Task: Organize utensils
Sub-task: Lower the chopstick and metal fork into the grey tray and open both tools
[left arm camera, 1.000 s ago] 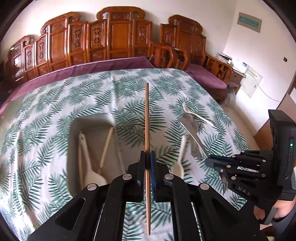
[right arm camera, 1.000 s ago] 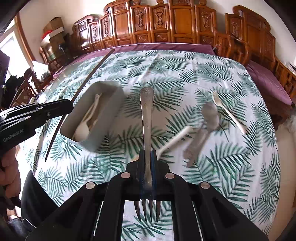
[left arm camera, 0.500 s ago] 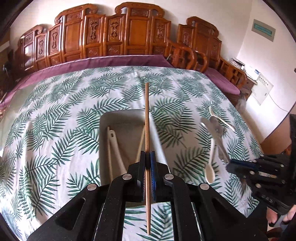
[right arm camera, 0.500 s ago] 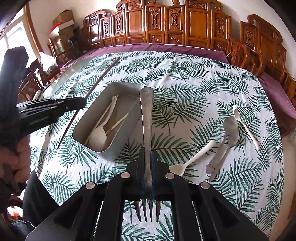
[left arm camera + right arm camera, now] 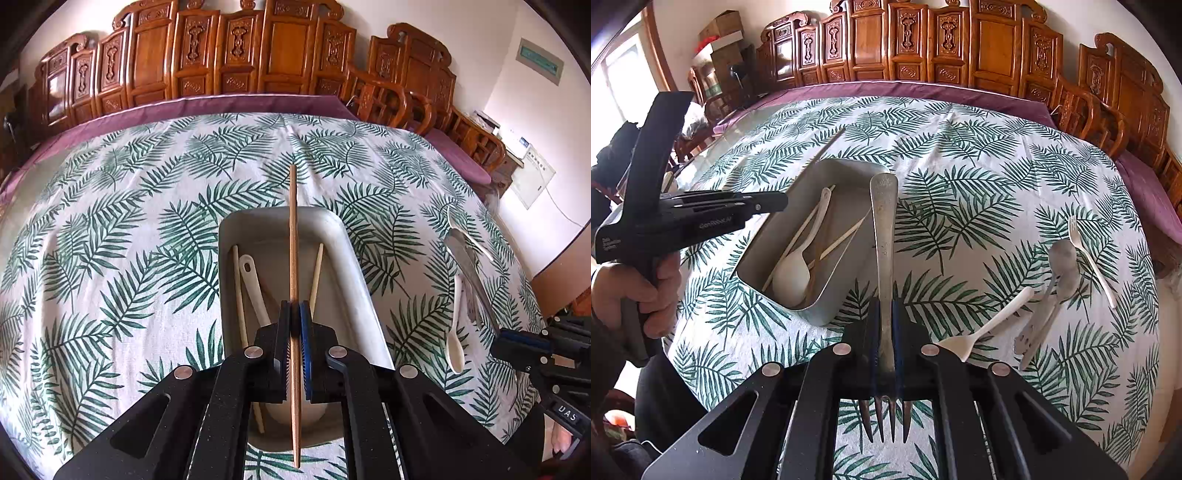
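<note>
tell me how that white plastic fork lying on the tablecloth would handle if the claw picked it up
The white plastic fork looks thin, so probably very light and a bit bendy. Its slim prongs might snap under a hard squeeze. It lies flat on the tablecloth, so it seems unlikely to roll.

both tongs, left (image 5: 293, 317) and right (image 5: 885, 314), angle downward with jaws clamped tight.

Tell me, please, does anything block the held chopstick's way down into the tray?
Nothing visible does. The chopstick hangs over the open tray; the spoon and two pale chopsticks lie low inside it.
</note>
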`<control>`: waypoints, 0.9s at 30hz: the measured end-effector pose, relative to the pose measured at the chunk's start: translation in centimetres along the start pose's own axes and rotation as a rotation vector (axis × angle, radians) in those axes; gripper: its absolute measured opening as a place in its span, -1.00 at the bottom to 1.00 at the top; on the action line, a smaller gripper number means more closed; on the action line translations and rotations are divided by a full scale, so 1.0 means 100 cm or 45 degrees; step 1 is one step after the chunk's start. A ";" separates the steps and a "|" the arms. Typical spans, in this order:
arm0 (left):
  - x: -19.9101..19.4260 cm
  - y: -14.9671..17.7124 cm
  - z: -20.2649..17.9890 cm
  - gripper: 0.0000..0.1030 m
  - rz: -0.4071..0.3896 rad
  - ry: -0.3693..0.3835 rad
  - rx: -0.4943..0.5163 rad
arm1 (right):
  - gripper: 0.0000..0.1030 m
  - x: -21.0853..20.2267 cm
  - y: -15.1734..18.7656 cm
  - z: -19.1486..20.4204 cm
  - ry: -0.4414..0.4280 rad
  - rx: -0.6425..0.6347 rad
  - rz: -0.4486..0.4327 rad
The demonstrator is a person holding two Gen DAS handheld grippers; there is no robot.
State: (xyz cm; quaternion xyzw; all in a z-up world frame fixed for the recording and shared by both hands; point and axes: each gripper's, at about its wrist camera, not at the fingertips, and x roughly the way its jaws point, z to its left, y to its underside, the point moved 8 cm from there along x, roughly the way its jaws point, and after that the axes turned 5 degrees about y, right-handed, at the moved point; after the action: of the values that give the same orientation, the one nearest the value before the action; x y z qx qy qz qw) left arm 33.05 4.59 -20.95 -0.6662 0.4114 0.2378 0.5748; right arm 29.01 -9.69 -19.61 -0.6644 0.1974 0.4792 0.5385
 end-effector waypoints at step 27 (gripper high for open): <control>-0.083 -0.002 0.058 -0.60 -0.187 -0.107 -0.007 | -0.84 0.050 -0.061 0.077 -0.112 0.024 -0.020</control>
State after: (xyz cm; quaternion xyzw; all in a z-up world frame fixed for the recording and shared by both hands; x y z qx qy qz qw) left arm 29.54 12.41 -15.60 -0.6856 0.3362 0.2239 0.6057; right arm 32.79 0.66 -20.31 -0.6391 0.1730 0.5017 0.5567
